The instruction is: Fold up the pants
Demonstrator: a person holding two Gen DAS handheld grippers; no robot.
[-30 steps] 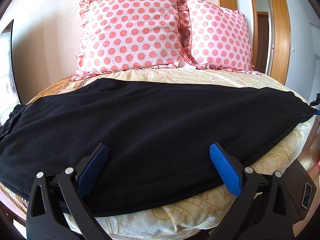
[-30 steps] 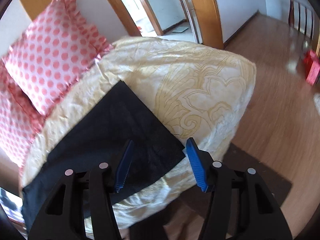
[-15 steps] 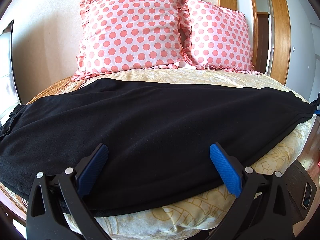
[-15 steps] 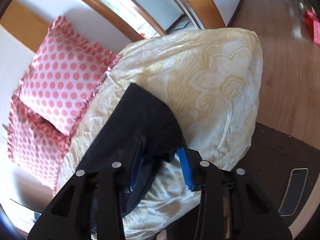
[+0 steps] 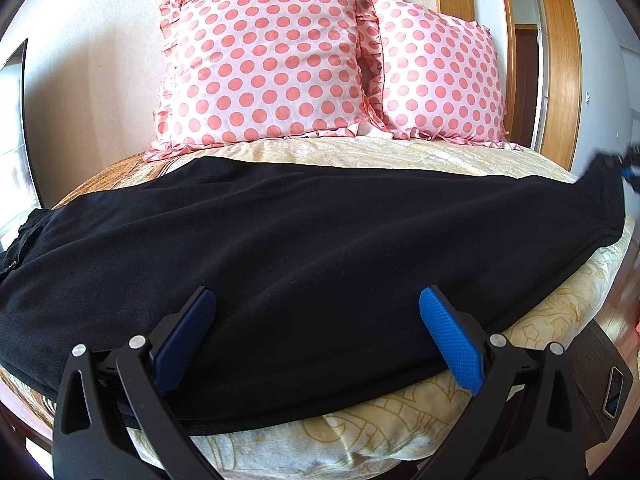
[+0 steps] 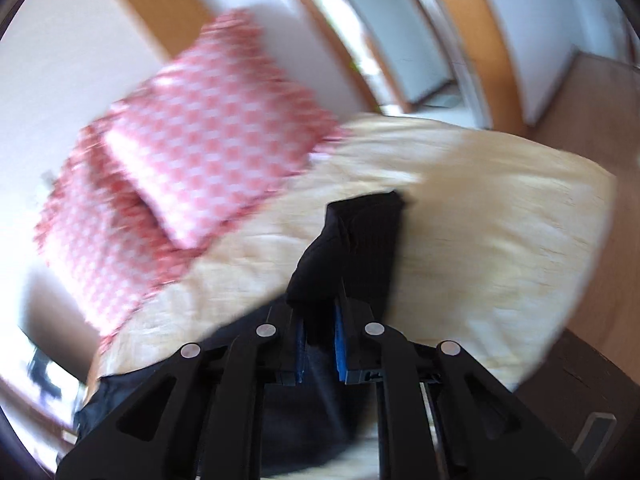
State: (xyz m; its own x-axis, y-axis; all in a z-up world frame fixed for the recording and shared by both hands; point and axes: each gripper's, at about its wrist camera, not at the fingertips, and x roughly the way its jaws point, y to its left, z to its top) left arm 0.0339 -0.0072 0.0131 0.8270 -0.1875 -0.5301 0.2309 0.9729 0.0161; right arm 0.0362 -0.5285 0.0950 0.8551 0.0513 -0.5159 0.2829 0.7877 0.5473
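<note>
Black pants (image 5: 312,248) lie folded lengthwise across the bed, waist at the left, leg ends at the right. My left gripper (image 5: 316,316) is open, its blue pads just above the near edge of the pants at mid-length. My right gripper (image 6: 320,340) is shut on the leg end of the pants (image 6: 360,240) and holds it lifted off the bedspread; this view is blurred. In the left wrist view the right gripper (image 5: 628,164) shows at the far right, with the leg end raised there.
Two pink polka-dot pillows (image 5: 264,68) stand against the wall at the bed's head. The yellow bedspread (image 5: 400,148) covers the bed. A dark side table with a phone (image 5: 614,392) stands at the bed's right corner. A wooden doorway (image 5: 560,60) lies beyond.
My right gripper closed on the leg end of the pants and lifted it up off the bed. The left gripper has stayed still and open.
</note>
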